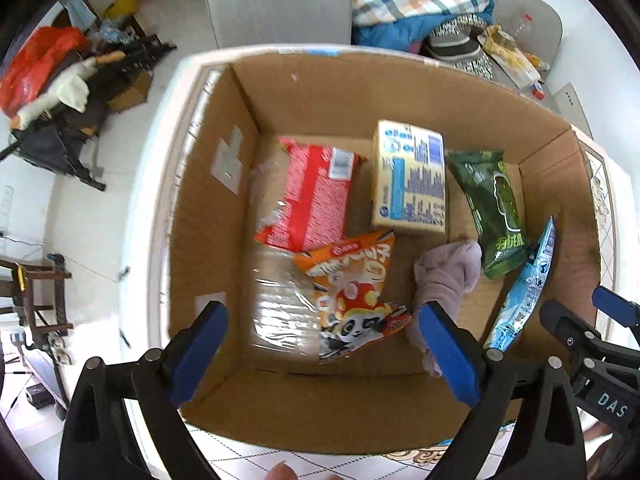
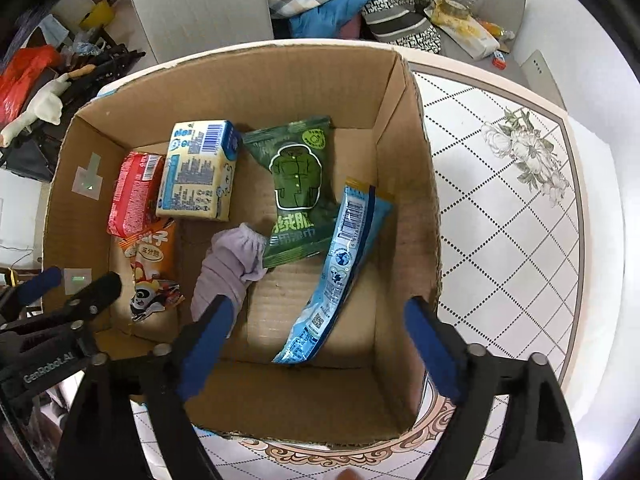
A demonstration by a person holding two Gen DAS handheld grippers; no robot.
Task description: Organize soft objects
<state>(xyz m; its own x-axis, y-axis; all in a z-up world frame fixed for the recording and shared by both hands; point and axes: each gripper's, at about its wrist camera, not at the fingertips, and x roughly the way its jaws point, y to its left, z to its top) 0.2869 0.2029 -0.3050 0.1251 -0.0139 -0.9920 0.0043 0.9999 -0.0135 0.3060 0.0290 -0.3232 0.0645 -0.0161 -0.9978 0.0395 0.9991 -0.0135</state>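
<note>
Box [image 2: 416,184] of brown cardboard stands open on a tiled table [image 2: 500,208], and all the soft things lie on its floor. Along the left wall a red pack [image 2: 134,194] lies with its long axis running from the near side to the far side, an orange panda bag [image 2: 154,268] overlapping its near end. Just right of the red pack a yellow block [image 2: 198,170] rests flat, its long axis also running near to far. Next comes a green pouch [image 2: 298,188], lengthwise near to far, its far end pointing at the back wall. A blue sachet [image 2: 340,272] lies on a slant, its far end overlapping the pouch's right edge and its near end reaching toward the front wall. A lilac sock [image 2: 230,268] is bunched between the panda bag and the sachet, its cuff touching the pouch's near-left corner. The right gripper [image 2: 318,344] hovers above the front of the box with its jaws spread wide and nothing between them; the sachet's near end lies below the gap and the sock lies under its left finger. The left gripper [image 1: 332,354] hangs over the front left part of the box, likewise spread and empty, with the panda bag [image 1: 354,292] below the gap and the sock [image 1: 444,280] by its right finger [image 1: 450,354].
</note>
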